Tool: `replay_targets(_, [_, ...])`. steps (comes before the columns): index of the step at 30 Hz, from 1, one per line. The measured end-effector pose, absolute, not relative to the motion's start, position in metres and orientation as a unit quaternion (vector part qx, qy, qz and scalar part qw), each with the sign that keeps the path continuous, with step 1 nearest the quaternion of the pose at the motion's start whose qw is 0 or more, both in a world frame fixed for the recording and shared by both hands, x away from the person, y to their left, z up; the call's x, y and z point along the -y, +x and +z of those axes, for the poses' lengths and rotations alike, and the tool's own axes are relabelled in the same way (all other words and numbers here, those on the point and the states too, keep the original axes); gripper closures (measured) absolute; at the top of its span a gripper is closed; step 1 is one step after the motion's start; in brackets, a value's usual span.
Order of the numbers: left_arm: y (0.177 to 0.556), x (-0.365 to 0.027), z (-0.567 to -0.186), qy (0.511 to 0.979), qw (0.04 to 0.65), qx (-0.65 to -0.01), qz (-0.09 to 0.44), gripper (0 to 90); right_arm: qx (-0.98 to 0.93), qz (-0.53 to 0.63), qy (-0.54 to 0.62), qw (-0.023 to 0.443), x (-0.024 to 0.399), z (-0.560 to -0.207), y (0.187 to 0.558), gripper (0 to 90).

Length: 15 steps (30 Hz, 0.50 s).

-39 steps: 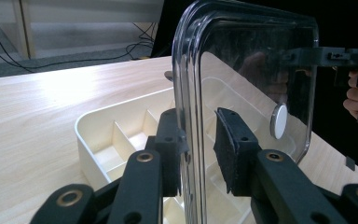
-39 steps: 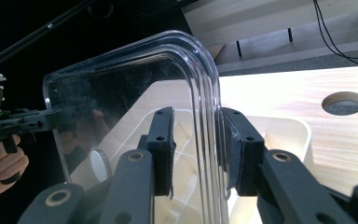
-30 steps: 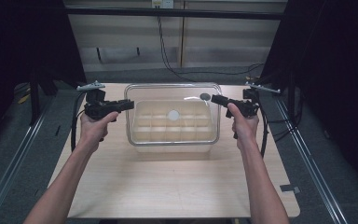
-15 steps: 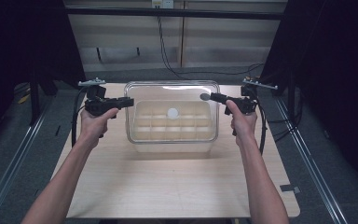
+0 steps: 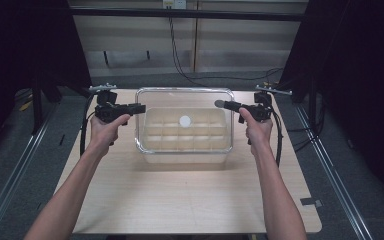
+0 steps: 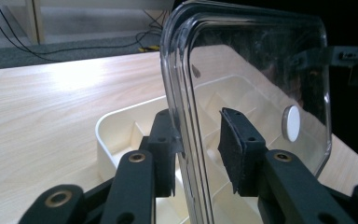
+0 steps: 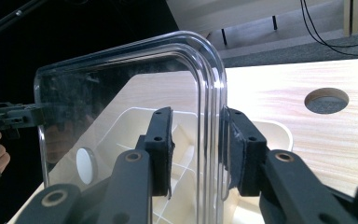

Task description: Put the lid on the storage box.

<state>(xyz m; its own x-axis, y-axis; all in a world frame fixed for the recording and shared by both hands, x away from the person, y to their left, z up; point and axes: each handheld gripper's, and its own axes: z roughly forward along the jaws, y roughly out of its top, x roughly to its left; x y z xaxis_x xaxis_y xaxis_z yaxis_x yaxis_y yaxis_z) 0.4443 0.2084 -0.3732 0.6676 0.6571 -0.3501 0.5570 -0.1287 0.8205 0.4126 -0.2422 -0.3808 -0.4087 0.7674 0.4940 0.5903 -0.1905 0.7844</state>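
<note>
Light falls from above onto the table (image 5: 190,200), which we see evenly bright; everything around the table goes near black. A soft shadow lies on the table just in front of the box (image 5: 185,150). Glare streaks the lid (image 7: 205,93) rim. Nearest jaws blur slightly.

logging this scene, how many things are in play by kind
clear lid: 1
cream divided tray: 1
grippers, left and right: 2
total: 4
</note>
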Motion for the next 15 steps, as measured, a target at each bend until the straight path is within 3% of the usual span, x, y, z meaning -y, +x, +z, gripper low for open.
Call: replay_targets(15, [0.455,-0.205,-0.387,0.752,0.51,-0.415,0.05,62.4,-0.629,0.538,0.555,0.082,0.239,-0.392,0.425,62.5])
